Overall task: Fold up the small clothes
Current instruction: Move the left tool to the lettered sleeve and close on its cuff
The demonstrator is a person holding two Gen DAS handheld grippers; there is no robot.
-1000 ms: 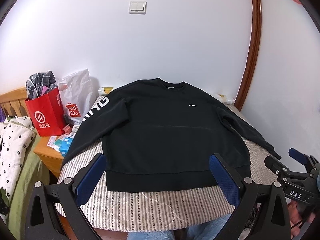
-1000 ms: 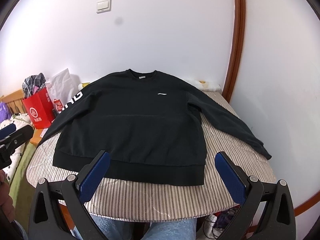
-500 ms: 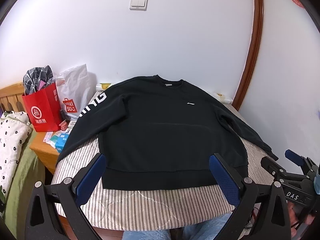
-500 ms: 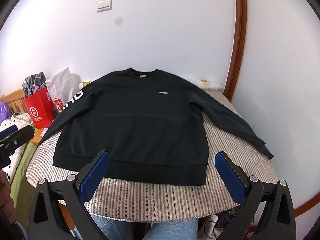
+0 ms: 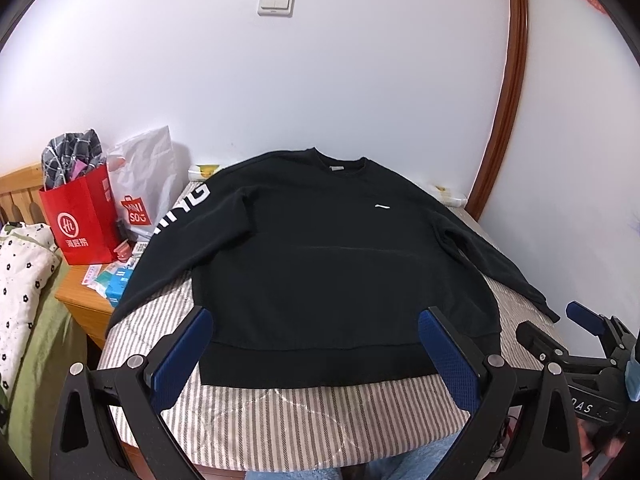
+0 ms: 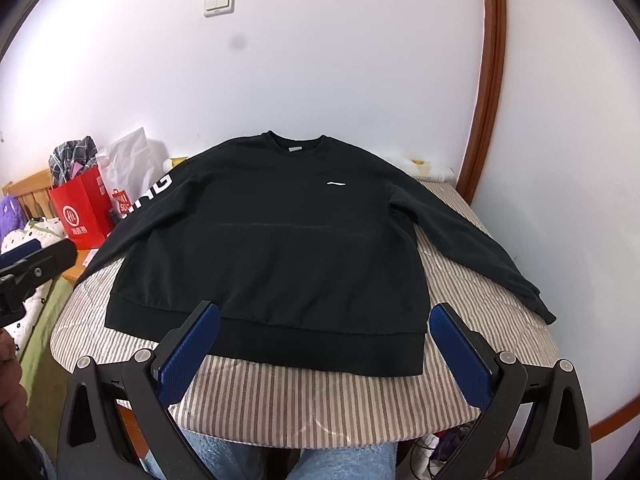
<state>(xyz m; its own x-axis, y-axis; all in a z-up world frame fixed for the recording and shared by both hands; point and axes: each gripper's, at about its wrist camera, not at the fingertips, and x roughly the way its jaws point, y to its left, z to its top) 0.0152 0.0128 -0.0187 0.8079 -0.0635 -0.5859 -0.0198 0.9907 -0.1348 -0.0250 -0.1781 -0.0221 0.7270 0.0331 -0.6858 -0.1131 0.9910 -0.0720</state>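
Observation:
A black sweatshirt (image 5: 320, 264) (image 6: 280, 240) lies flat and face up on a striped table cover (image 5: 304, 412) (image 6: 320, 396), collar toward the wall, both sleeves spread out to the sides. White letters run down its left sleeve (image 5: 188, 208). My left gripper (image 5: 316, 344) hovers open above the hem at the near edge, with nothing between its blue pads. My right gripper (image 6: 324, 340) is also open over the hem, a bit further right, and it shows at the right edge of the left wrist view (image 5: 560, 328).
A red paper bag (image 5: 80, 220) and a white plastic bag (image 5: 148, 188) stand on a wooden bedside cabinet (image 5: 80, 300) left of the table. A bed with dotted bedding (image 5: 20, 280) lies further left. White wall behind, wooden door frame (image 5: 500, 120) right. The person's jeans-clad legs (image 6: 320, 460) are below.
Both grippers have shifted slightly forward and lower toward the hem, and the left one drifted a little left. The sweatshirt has not moved and both grippers have stayed open.

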